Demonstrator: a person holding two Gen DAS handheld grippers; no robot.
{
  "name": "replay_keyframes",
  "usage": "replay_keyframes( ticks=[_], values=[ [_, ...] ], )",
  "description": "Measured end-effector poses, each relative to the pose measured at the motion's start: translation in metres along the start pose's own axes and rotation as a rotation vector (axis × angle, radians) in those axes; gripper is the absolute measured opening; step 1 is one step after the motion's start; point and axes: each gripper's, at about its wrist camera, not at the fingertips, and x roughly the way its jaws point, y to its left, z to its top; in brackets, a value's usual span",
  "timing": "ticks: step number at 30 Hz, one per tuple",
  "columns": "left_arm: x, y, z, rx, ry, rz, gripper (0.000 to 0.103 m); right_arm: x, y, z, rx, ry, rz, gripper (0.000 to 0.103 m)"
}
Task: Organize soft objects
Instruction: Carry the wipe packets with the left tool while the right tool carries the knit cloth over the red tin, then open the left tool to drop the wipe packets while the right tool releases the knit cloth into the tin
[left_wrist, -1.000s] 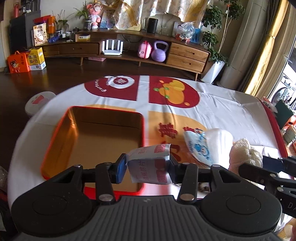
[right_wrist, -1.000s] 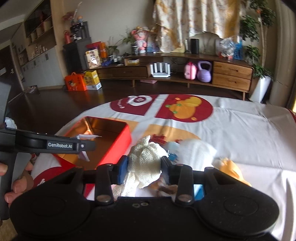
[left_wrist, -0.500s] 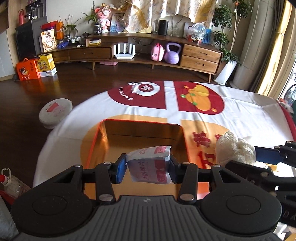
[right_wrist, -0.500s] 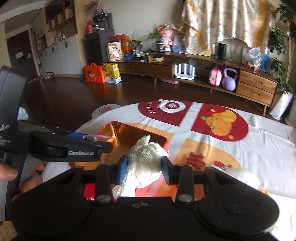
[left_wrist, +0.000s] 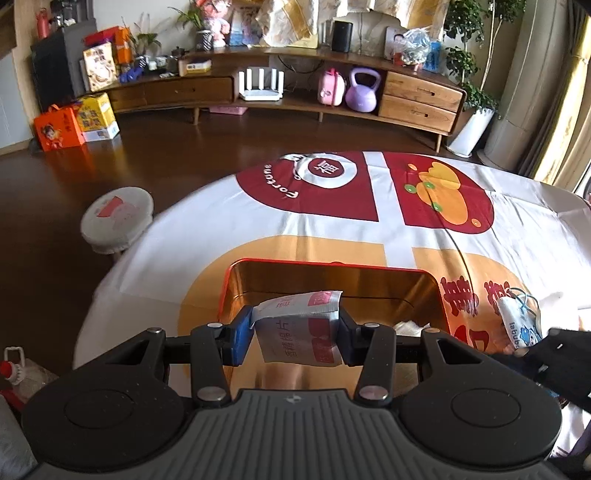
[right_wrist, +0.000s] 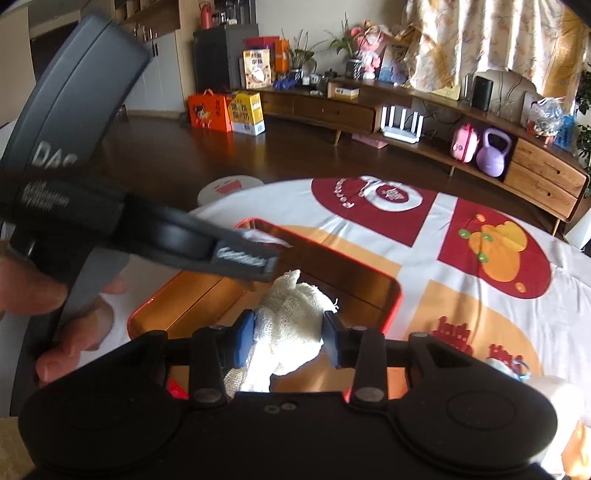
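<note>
My left gripper (left_wrist: 295, 334) is shut on a white and red soft packet (left_wrist: 299, 328) and hangs over the orange-red tin box (left_wrist: 332, 267), inside its near half. My right gripper (right_wrist: 288, 338) is shut on a cream knitted cloth (right_wrist: 291, 325) above the same box (right_wrist: 391, 291), near its right wall. In the right wrist view the left gripper's body (right_wrist: 184, 247) crosses from the left, held by a person's hand (right_wrist: 33, 291). A bit of the cream cloth (left_wrist: 408, 326) shows at the box's right side in the left wrist view.
A white pouch with a blue cartoon print (left_wrist: 517, 321) lies on the patterned tablecloth (left_wrist: 388, 229) right of the box. A round stool (left_wrist: 116, 219) stands on the dark floor left of the table. A wooden sideboard (left_wrist: 295, 88) runs along the far wall.
Both grippers have travelled left over the table with their loads and sunk a little. They now hang over the tin box, and the pile of soft things has slid off to the right.
</note>
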Motion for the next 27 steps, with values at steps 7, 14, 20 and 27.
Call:
replay_keyframes(
  ticks=[7, 14, 20, 27],
  values=[
    [0.03, -0.007, 0.004, 0.03, 0.04, 0.0, 0.046, 0.03, 0.007, -0.003, -0.006, 0.053, 0.006, 0.038],
    [0.053, -0.004, 0.002, 0.032, 0.085, 0.031, 0.046, 0.046, 0.012, -0.009, -0.027, 0.091, -0.005, 0.038],
    [0.064, -0.003, 0.001, 0.037, 0.114, 0.035, 0.046, 0.052, 0.015, -0.014, -0.039, 0.114, -0.012, 0.04],
    [0.067, -0.006, -0.001, 0.049, 0.116, 0.035, 0.048, 0.053, 0.014, -0.015, -0.046, 0.114, -0.014, 0.045]
  ],
)
